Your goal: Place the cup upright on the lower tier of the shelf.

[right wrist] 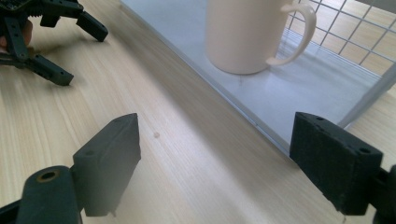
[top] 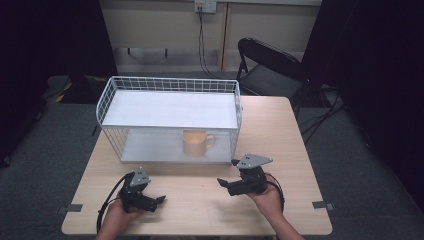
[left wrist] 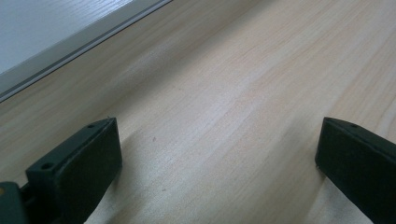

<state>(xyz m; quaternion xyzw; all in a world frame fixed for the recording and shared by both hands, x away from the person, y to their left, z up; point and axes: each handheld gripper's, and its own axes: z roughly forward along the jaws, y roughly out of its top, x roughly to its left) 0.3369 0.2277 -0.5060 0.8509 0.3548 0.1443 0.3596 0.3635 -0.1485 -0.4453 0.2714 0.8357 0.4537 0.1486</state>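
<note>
Both tools were low over the near half of the counter, each in 1 hand of the person. The left tool sat close to the near edge, its jaws spread wide with nothing between them; in the left gripper view only bare wood grain lay in that gap, and the pale base edge of the rack ran across the upper left corner. The right tool was a little farther in, jaws also spread wide and empty, pointing left across the counter. In the right gripper view its 2 black jaws framed the wood and the front corner of the rack floor.

The mug, cream-coloured, stood upright on the bottom shelf of the white wire rack, toward the right side, handle turned to the right. It was under the rack's upper shelf and inside the open front. The right tool was near the rack's front edge, apart from the mug. In the right gripper view the mug rose just beyond the shelf lip, handle toward the mesh wall, and the left tool showed at the upper left, open, well apart. A black folding chair stood behind the counter.
</note>
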